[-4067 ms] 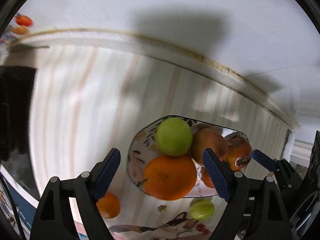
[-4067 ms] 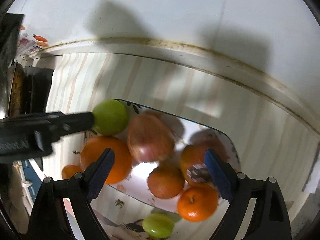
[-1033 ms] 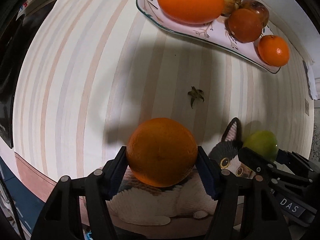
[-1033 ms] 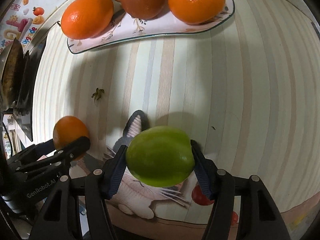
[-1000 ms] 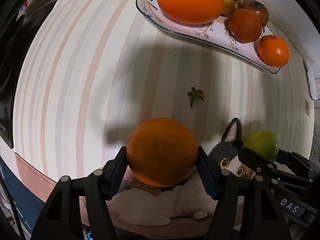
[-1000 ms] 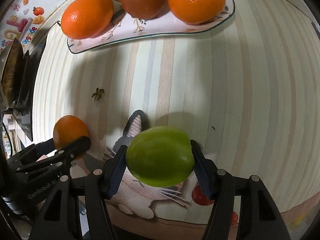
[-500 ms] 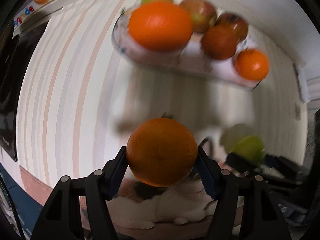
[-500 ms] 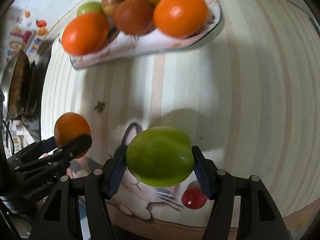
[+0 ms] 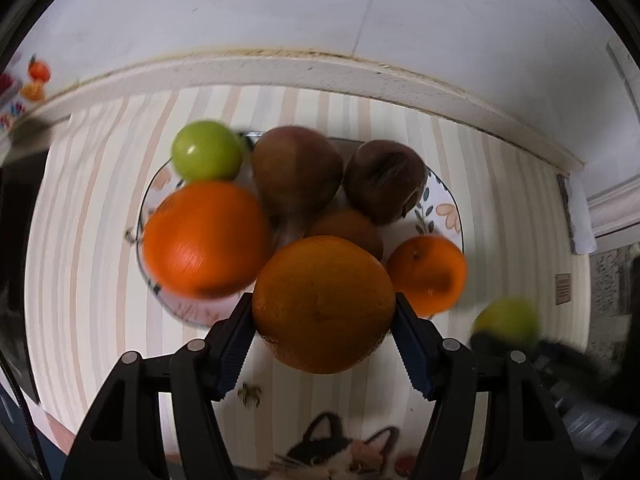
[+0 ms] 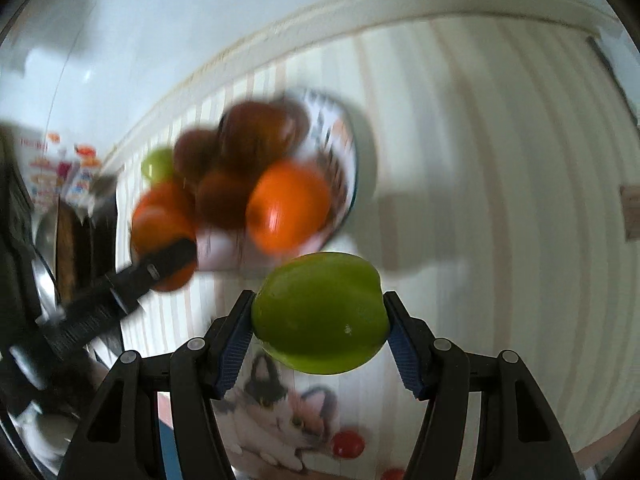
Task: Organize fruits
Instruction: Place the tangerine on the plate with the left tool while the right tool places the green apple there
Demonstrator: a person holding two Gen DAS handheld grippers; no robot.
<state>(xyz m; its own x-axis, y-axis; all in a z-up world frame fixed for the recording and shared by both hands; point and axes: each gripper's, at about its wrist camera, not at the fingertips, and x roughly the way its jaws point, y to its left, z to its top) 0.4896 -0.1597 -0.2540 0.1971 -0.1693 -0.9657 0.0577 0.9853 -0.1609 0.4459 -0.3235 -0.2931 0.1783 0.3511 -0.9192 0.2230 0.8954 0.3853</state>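
Lifted off the cat-print mat (image 9: 332,452) a second ago, now riding up toward the plate (image 9: 444,208). Left gripper (image 9: 324,308) clamping the orange (image 9: 322,304) between both blue pads, hovering just in front of the plate's near rim. Right gripper (image 10: 318,314) pinching the green apple (image 10: 320,312), hanging off to the plate's right, nearer the mat. Meaning, by the look of it: both loose fruits on the way to join the pile. Orange looking round, dimpled, evenly coloured. Apple looking glossy, smooth, slightly lopsided. Plate already carrying oranges, reddish apples and one green apple, so crowding likely.
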